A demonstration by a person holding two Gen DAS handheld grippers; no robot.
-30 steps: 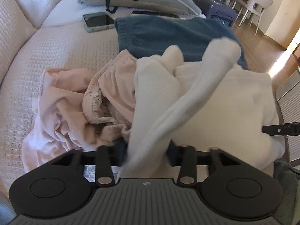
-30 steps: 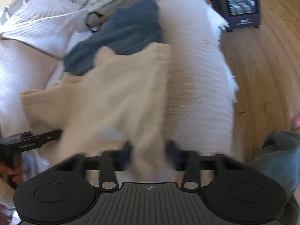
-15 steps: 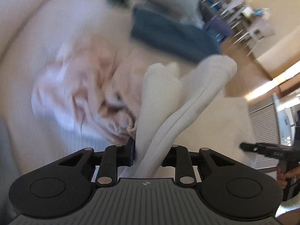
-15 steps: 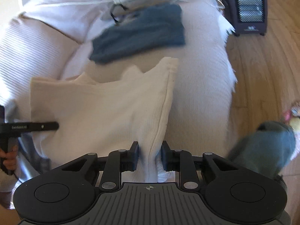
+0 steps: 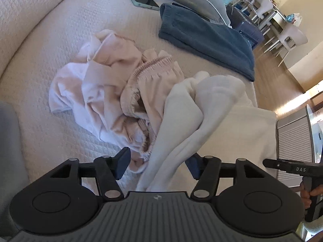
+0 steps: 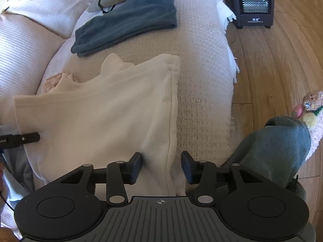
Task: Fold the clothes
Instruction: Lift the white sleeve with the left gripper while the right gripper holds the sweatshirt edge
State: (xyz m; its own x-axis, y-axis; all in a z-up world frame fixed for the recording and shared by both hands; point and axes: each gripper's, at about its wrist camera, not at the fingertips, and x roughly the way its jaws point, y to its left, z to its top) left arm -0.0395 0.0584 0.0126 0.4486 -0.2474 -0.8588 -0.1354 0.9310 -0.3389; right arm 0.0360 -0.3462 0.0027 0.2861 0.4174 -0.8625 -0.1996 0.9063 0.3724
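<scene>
left gripper [image 5: 157, 166]: our jaws are opening; the cream garment's [image 5: 222, 125] bunched sleeve runs between the pads, no longer pinched
right gripper [image 6: 161, 166]: ours too, jaws opening, spread either side of the garment's seamed edge [image 6: 171, 121], pads off the cloth
cream garment: lying flat on the sofa cover [image 6: 201, 80], near its front edge
pink clothes [image 5: 113, 88]: crumpled heap just beside it
blue garment [image 6: 129, 20]: folded, further back
</scene>
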